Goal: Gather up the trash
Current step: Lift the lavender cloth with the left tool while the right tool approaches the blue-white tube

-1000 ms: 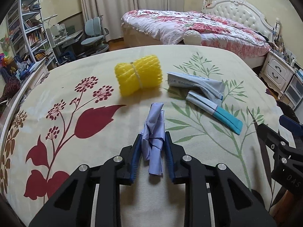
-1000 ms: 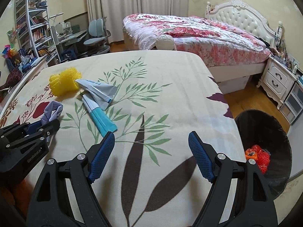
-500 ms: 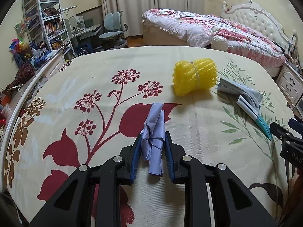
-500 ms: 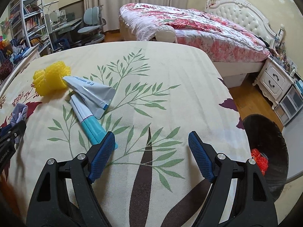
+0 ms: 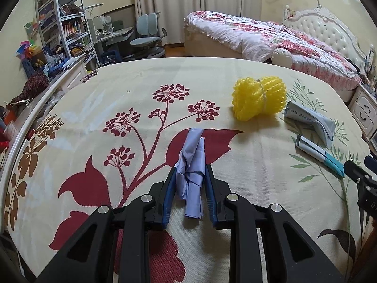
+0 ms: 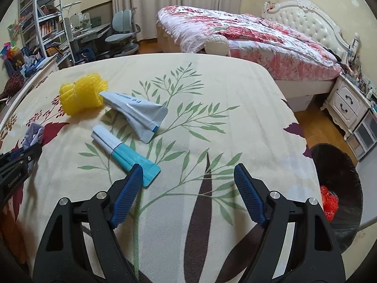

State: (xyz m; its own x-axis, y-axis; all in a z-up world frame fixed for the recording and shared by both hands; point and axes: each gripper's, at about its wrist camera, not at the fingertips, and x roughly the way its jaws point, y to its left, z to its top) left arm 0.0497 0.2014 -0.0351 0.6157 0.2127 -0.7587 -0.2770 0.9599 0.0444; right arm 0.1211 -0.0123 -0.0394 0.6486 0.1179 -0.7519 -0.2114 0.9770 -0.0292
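left wrist view: low, close over the table (image 5: 141,89), facing the bed (image 5: 271,37) | right wrist view: same direction, further right | shared: yellow bundle (image 5: 259,100) (image 6: 81,97), bed

Floral tablecloth (image 6: 212,108) bears yellow foam net (image 6: 81,97), two tubes (image 6: 139,113).

The black bin (image 6: 339,188) is cut by the right edge; print on the grey tube (image 6: 139,110) is too small to read.
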